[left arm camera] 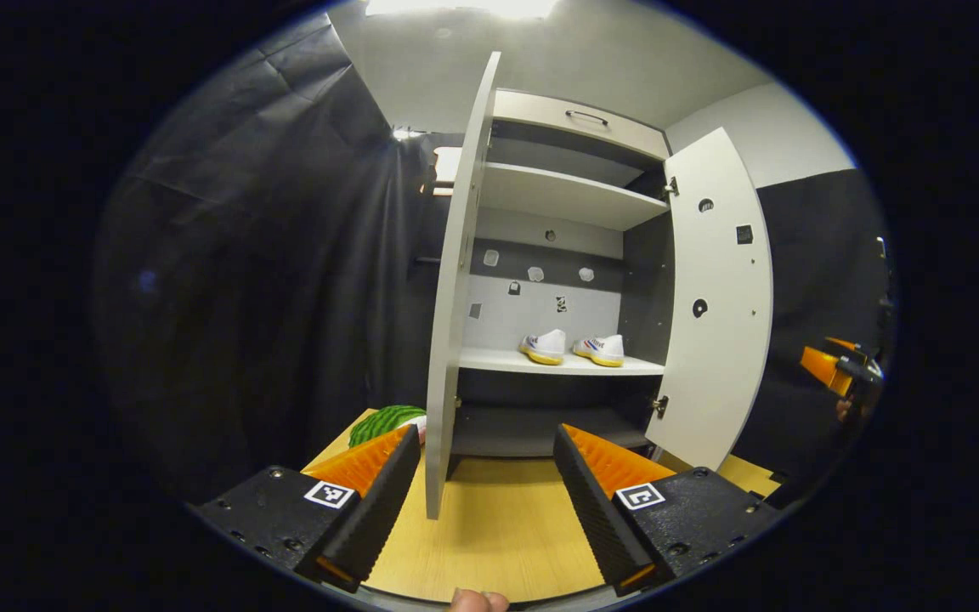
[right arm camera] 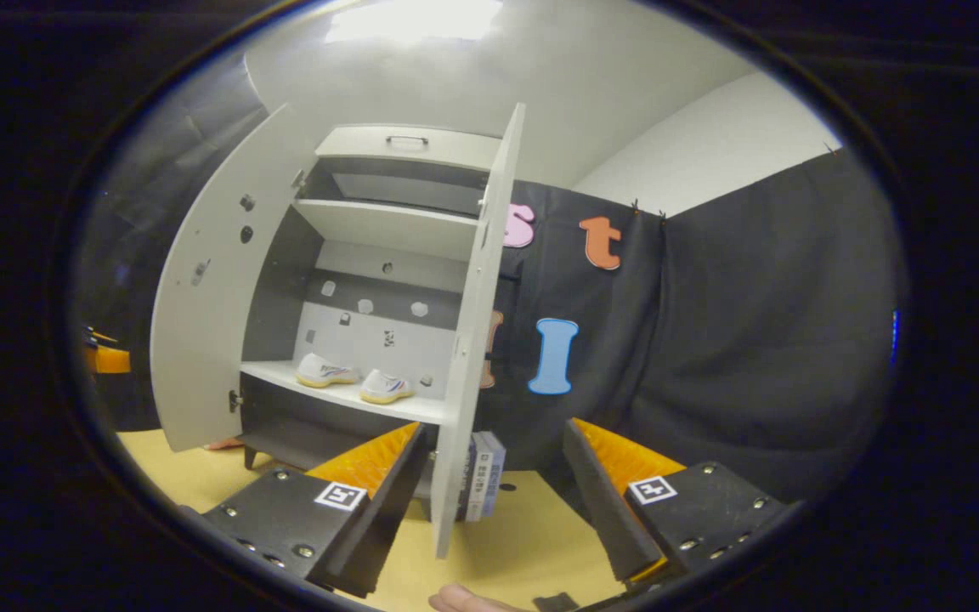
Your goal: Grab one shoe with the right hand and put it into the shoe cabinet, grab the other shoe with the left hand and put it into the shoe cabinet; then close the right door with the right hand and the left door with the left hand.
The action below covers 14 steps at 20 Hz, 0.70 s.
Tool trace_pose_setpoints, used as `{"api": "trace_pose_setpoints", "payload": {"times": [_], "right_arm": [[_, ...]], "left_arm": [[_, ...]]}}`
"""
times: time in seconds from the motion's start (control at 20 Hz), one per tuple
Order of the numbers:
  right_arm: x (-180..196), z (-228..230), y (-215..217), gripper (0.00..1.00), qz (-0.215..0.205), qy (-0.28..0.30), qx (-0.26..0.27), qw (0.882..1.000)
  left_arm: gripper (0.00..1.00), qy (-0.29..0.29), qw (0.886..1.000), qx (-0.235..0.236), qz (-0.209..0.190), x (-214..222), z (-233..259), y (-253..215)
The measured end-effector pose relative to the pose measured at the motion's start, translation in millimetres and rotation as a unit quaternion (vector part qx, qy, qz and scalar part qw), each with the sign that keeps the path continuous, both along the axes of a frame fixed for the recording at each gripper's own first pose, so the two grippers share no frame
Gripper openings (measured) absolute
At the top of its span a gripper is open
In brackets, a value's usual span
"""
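Reading both shoes (right arm camera: 352, 377) as shelved, I find the right door's (right arm camera: 472, 340) edge upright between my right gripper's (right arm camera: 494, 484) wide, empty fingers (left gripper (left arm camera: 485, 484) likewise agape).

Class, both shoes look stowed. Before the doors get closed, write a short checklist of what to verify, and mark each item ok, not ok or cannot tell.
1. Both shoes on the cabinet shelf: ok.
2. Shoes clear of the shelf's front edge: ok.
3. Right gripper open and empty: ok.
4. Right door edge between the right gripper's fingers: ok.
5. Left gripper open, left door edge between its fingers: ok.
6. Doors closed: not ok, both stand open.
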State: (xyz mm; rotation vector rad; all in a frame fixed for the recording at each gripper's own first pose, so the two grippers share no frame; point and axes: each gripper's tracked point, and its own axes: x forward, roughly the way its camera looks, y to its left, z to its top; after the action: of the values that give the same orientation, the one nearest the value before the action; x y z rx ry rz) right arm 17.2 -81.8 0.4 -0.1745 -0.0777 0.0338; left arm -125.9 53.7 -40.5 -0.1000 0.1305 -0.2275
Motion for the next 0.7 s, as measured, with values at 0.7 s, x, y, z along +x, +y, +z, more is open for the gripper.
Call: {"api": "trace_pose_setpoints", "payload": {"times": [0.7], "right_arm": [[155.2,42.4,-111.0,0.93,-0.039,0.056,0.08,0.995]], "left_arm": [[0.96,-0.036,0.999,0.016,0.027,-10.6,14.5,33.2]]}}
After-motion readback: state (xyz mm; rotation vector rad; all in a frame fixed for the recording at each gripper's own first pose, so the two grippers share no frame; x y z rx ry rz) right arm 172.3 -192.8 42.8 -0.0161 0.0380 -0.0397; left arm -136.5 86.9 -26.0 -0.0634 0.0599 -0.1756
